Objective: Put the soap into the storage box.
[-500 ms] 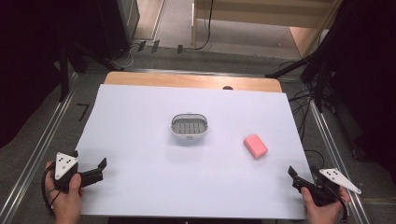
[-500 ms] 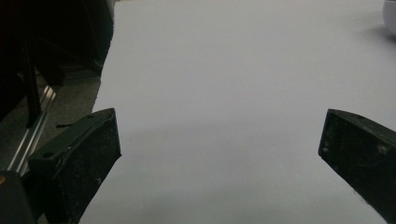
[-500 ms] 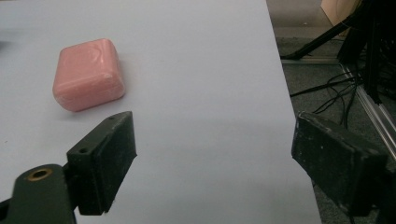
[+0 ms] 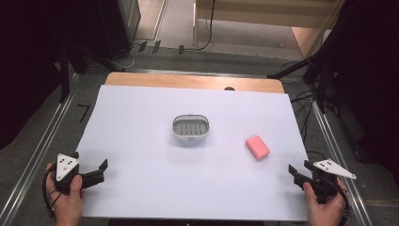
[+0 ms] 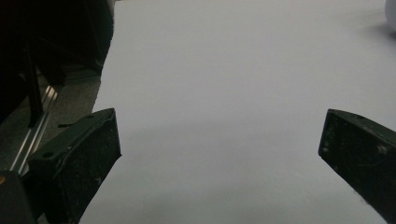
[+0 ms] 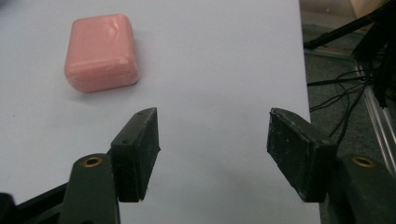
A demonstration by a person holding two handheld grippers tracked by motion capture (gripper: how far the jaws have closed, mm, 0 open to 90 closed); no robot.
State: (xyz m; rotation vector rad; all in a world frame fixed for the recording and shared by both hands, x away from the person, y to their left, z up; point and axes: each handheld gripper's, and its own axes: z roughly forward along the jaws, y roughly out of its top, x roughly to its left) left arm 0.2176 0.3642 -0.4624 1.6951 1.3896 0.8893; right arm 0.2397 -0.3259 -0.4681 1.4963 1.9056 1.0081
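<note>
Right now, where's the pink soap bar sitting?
In the high view the pink soap bar lies on the white table cover, right of the grey soap dish and apart from it, ahead of the open right gripper.

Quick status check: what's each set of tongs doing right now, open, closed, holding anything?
Left tongs: open, holding nothing, over the white table.
Right tongs: open, holding nothing, short of the pink soap.

Matt white sheet (image 4: pixel 141 141) covers the wooden table (image 4: pixel 188 81). Ahead of the right gripper (image 6: pixel 212 140), a pink bar (image 6: pixel 102 51), smooth and faintly glossy. Its black pads (image 6: pixel 299 149) look scuffed, matt.
</note>
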